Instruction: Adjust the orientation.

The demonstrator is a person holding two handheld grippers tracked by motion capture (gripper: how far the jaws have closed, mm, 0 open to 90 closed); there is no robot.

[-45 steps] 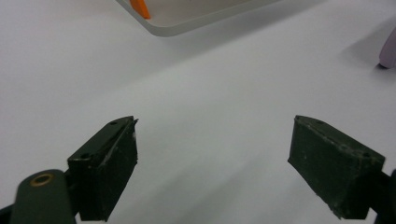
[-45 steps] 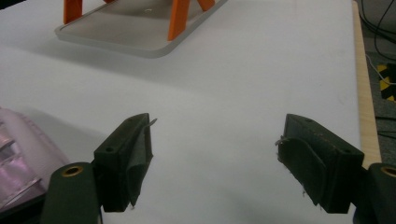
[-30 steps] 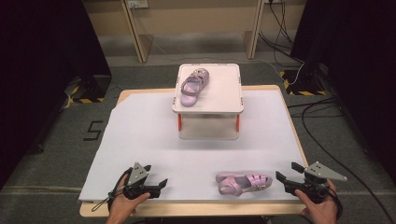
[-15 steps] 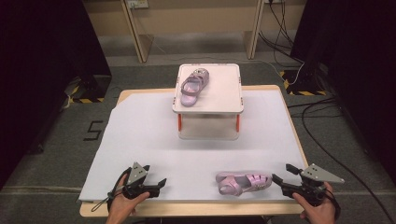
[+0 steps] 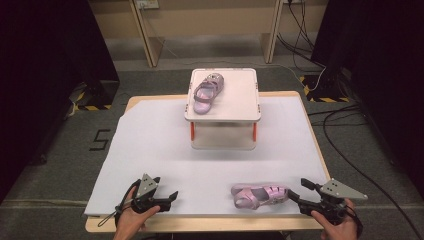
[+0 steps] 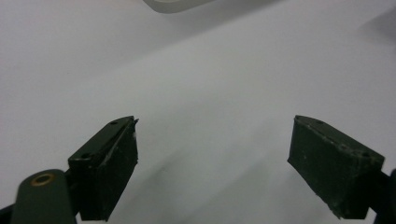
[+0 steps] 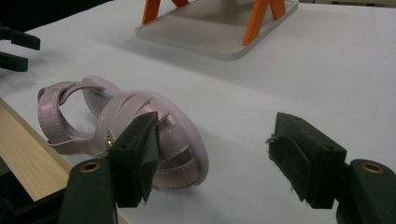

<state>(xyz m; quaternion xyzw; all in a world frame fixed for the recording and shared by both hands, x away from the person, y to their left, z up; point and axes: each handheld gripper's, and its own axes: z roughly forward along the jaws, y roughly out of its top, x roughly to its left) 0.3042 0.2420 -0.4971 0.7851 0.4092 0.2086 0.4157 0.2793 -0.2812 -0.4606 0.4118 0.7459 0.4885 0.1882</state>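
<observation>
Right tongs (image 5: 303,192) nearer sandal (image 5: 260,194), jaws apart

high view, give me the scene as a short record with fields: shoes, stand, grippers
surface: white sheet over a wooden table
stand: white raised platform with orange legs, at the far middle
shoe on stand: pink sandal on the platform's left part
shoe on table: pink sandal at the near edge, lying flat, toe toward the right gripper
left gripper: open, over bare sheet, nothing between its jaws
right gripper: open, just beside the near sandal's toe, not gripping it
</observation>
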